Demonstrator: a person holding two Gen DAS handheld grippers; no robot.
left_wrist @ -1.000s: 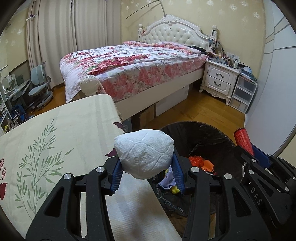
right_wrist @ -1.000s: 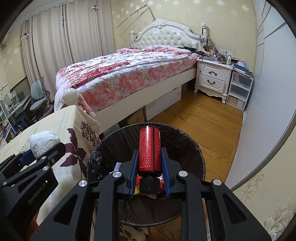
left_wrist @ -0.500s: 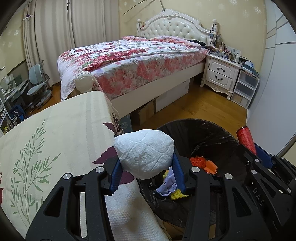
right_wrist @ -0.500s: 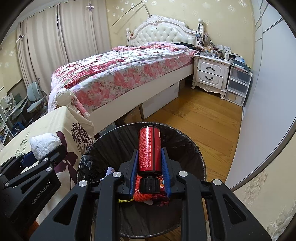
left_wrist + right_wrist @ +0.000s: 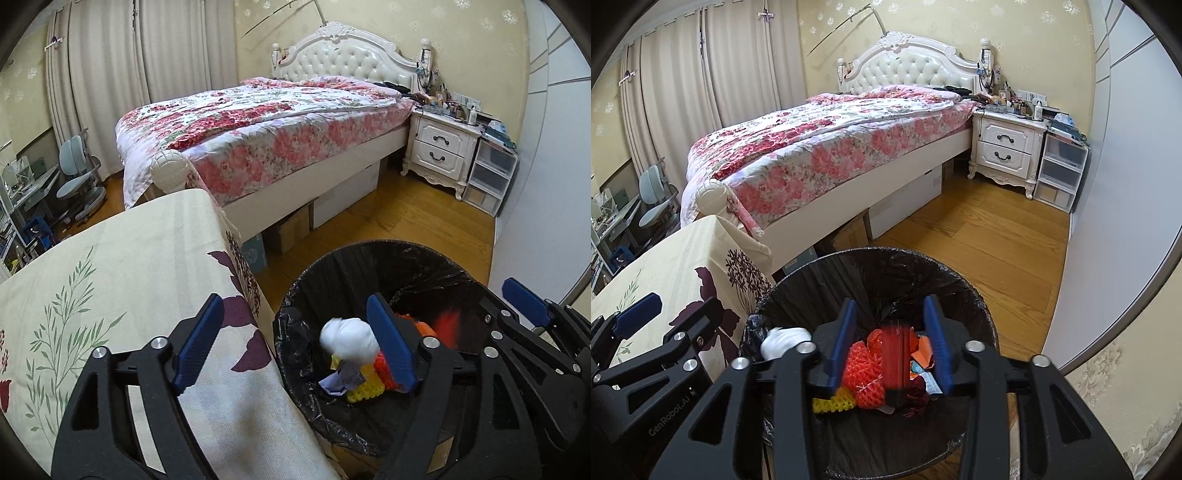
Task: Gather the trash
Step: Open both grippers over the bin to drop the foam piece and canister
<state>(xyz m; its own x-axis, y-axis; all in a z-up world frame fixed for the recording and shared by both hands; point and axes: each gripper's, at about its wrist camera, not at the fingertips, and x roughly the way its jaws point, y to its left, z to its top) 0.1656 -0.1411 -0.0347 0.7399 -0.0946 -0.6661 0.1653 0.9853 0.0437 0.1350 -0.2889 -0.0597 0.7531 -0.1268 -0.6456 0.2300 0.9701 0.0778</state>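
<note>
A black-lined trash bin [image 5: 291, 317] [image 5: 960, 295] stands on the floor beside the table. My left gripper [image 5: 295, 343] is open over the bin's left rim. A white crumpled tissue [image 5: 349, 339] [image 5: 785, 341] is loose and blurred below it, dropping into the bin. My right gripper [image 5: 892, 343] is open over the bin. A red can [image 5: 899, 354] shows as a blurred streak between its fingers, falling free; it also shows as a red blur in the left wrist view [image 5: 447, 325]. Orange netting [image 5: 862, 373] and yellow and purple scraps lie in the bin.
A table with a cream floral cloth [image 5: 110, 280] [image 5: 683, 266] is left of the bin. A bed with a flowered quilt [image 5: 258, 140] stands behind, with boxes under it. A white nightstand [image 5: 439, 151] and plastic drawers [image 5: 487, 181] stand at the far right.
Both grippers opened. The tissue left the left gripper and the red can left the right gripper; both are dropping into the bin.
</note>
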